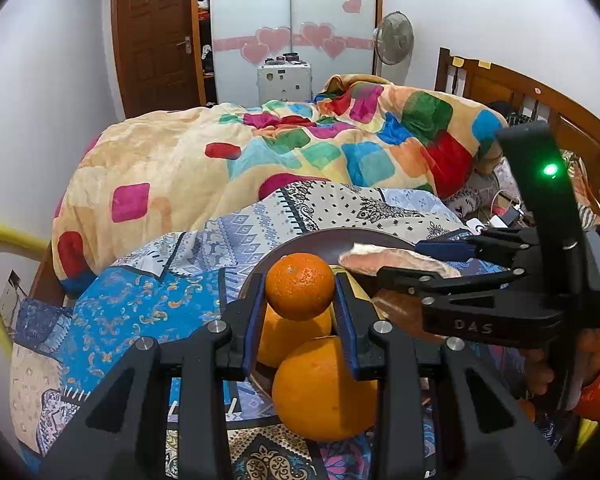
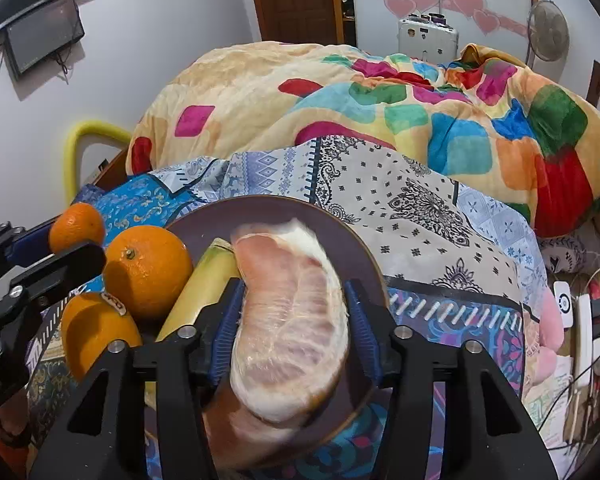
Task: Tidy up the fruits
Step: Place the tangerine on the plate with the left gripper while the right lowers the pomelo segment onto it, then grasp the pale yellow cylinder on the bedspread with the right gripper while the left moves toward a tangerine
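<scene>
Left gripper pinches a small orange above the plate; right gripper straddles a pomelo wedge over the plate, left pad touching, right just clear; two oranges and a banana lie beside.

Home bedroom: bed, quilt, wardrobe.

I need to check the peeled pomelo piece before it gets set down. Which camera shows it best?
The right wrist view: the pomelo piece fills the middle, between the right gripper jaws over the plate. The left wrist view shows only a pale sliver of it behind the small orange.
</scene>
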### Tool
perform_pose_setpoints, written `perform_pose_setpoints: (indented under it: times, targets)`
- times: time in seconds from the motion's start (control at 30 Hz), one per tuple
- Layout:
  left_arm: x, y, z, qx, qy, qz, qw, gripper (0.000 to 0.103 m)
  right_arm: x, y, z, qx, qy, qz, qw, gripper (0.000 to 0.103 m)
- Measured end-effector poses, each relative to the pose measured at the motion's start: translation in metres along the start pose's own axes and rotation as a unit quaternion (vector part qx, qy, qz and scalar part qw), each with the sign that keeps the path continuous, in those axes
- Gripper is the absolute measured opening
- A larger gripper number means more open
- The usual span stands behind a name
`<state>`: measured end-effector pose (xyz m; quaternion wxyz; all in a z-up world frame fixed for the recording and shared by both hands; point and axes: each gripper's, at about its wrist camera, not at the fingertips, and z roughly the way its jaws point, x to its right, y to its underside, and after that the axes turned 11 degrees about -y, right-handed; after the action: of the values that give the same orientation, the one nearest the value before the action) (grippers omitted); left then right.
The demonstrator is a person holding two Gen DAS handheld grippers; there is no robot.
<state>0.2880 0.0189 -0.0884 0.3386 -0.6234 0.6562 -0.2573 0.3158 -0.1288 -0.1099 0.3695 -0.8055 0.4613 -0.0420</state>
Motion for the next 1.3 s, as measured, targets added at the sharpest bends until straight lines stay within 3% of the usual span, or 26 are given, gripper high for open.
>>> perform_pose_setpoints:
  times: [0.57,0.7,0.87,1.1,1.3]
  targets:
    - [0.029,0.008,0.020,-0.031,0.000,0.038,0.9988,0.034,-0.011,0.011,-0.043,0.045,0.025,-0.055,0.997,0.050]
    - [0.031,0.010,0.017,-0.025,-0.001,0.041,0.9988,0.050,-0.009,0.014,-0.045,0.050,0.024,-0.053,0.997,0.055]
    - [0.030,0.011,0.011,-0.021,-0.002,0.039,0.9990,0.052,-0.008,0.016,-0.047,0.053,0.028,-0.052,0.997,0.055]
    - [0.024,0.015,-0.015,-0.013,-0.002,0.025,0.9996,0.053,-0.014,0.025,-0.069,0.063,0.036,-0.053,0.996,0.055]
    - [0.023,0.022,-0.052,0.002,-0.004,0.020,0.9998,0.060,-0.028,0.040,-0.100,0.079,0.045,-0.057,0.994,0.055]
